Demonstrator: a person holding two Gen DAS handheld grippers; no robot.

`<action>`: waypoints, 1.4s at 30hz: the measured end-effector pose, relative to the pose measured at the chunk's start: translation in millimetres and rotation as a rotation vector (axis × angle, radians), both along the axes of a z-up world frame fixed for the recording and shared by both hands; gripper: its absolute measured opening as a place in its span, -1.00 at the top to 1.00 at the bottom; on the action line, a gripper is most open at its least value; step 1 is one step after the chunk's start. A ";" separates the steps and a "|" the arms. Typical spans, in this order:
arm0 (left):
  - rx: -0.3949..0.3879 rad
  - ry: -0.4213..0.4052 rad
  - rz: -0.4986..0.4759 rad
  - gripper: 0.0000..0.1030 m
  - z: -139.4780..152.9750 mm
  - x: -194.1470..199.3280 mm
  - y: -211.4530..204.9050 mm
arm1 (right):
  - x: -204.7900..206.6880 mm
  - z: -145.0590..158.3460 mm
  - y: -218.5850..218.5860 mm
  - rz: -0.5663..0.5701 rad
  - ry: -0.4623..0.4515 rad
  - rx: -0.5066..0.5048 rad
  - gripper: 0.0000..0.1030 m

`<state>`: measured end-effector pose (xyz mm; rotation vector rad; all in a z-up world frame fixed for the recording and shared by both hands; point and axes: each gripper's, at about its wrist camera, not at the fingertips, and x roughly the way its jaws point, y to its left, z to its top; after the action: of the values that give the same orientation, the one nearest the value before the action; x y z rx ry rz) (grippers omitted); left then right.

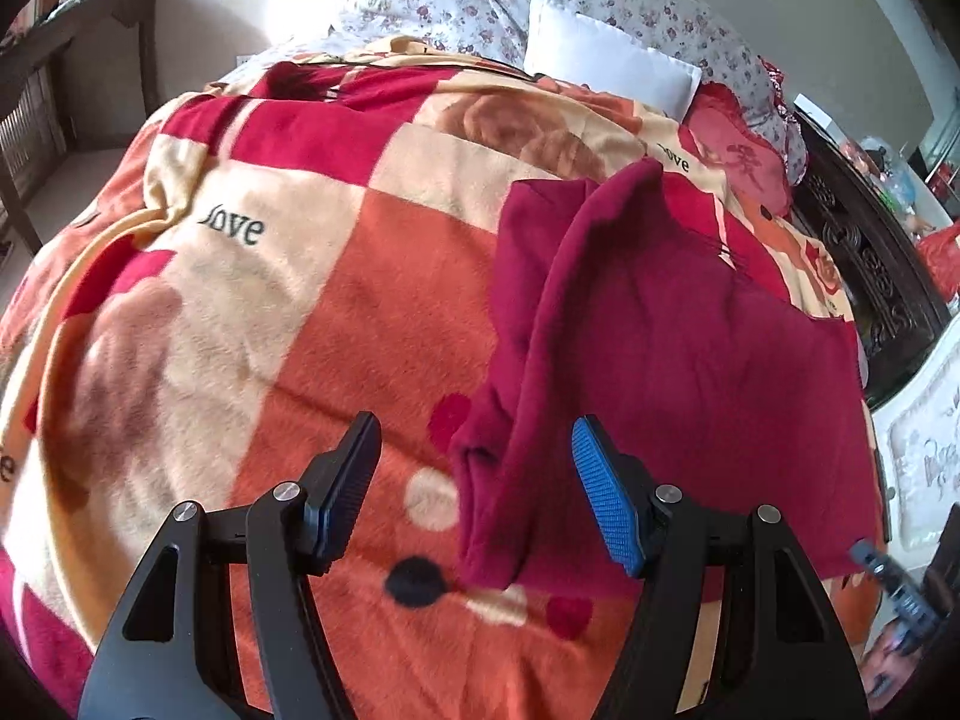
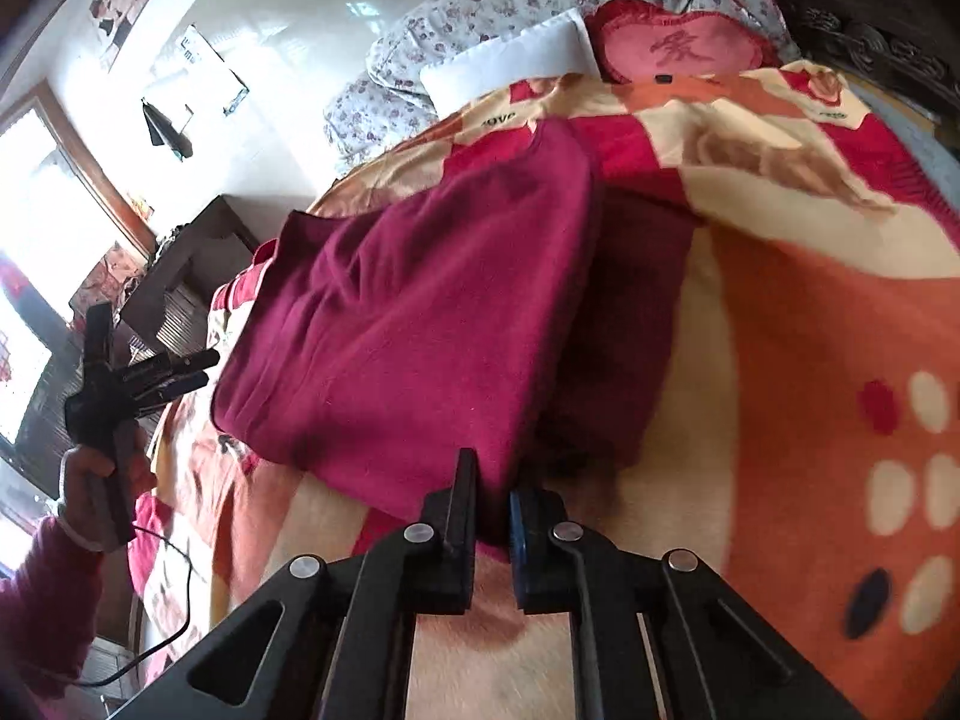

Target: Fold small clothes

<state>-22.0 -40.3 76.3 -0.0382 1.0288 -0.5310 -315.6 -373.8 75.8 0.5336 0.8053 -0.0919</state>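
Maroon knit garment (soft, half-folded) pinched at its hem by right tool; left tool gapes empty.

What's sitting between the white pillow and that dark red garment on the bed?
Only the patterned blanket. In the right wrist view a bare strip of it separates the white pillow from the garment; the left wrist view shows the same.

I saw daylight flood a window, white walls, dark carved headboard, wooden table.
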 end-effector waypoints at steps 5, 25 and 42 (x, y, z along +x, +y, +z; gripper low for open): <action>-0.001 0.014 -0.013 -0.29 -6.4 -11.2 2.3 | -2.1 -24.6 -4.1 -0.010 0.114 -0.006 0.88; 0.041 0.032 -0.021 -0.29 -35.2 -33.6 6.7 | 83.3 20.9 38.4 0.098 0.010 -0.010 0.77; 0.030 0.066 -0.011 -0.29 -46.3 -20.7 6.6 | 201.7 2.7 86.8 0.210 0.091 -0.081 0.20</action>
<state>-42.7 -33.7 30.0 -0.0237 1.1023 -0.5267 -113.9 -287.0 78.5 0.3676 0.9377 0.0448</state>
